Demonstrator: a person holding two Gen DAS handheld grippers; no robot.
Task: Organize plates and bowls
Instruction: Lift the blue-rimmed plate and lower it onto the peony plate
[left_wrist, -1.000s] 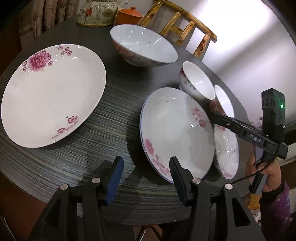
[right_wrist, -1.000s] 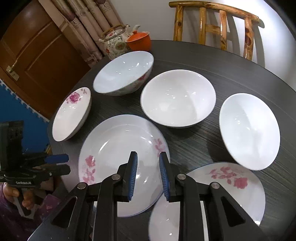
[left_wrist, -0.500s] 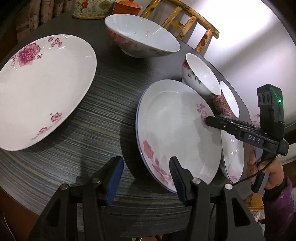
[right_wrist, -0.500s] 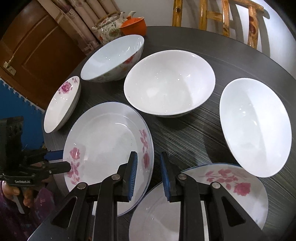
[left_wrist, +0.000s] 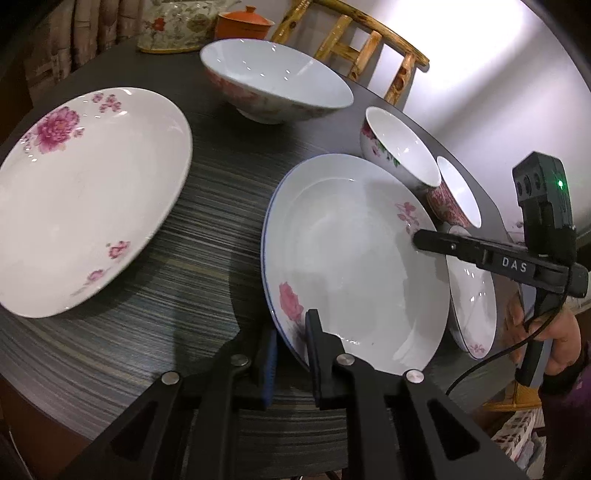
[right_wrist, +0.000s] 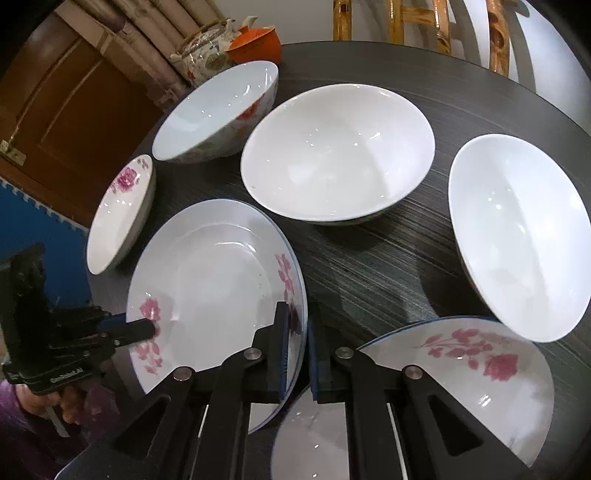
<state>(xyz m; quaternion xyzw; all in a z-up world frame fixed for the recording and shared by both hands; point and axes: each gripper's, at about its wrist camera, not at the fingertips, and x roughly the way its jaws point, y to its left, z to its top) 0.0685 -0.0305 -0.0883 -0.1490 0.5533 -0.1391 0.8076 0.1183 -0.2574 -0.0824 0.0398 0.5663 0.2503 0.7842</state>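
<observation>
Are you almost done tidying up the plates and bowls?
Not yet, nothing is stacked. The left gripper and right gripper both pinch the rim of one flowered plate, tilting it up off the table. Still waiting, spread apart: the big plate, three large bowls, another plate and a small bowl.

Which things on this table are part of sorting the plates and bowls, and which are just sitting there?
Job:
blue-rimmed plate, held by left gripper and right gripper
peony plate
second blue-rimmed plate
four bowls

Bystanders:
teapot
orange lidded cup
wooden chair
</observation>
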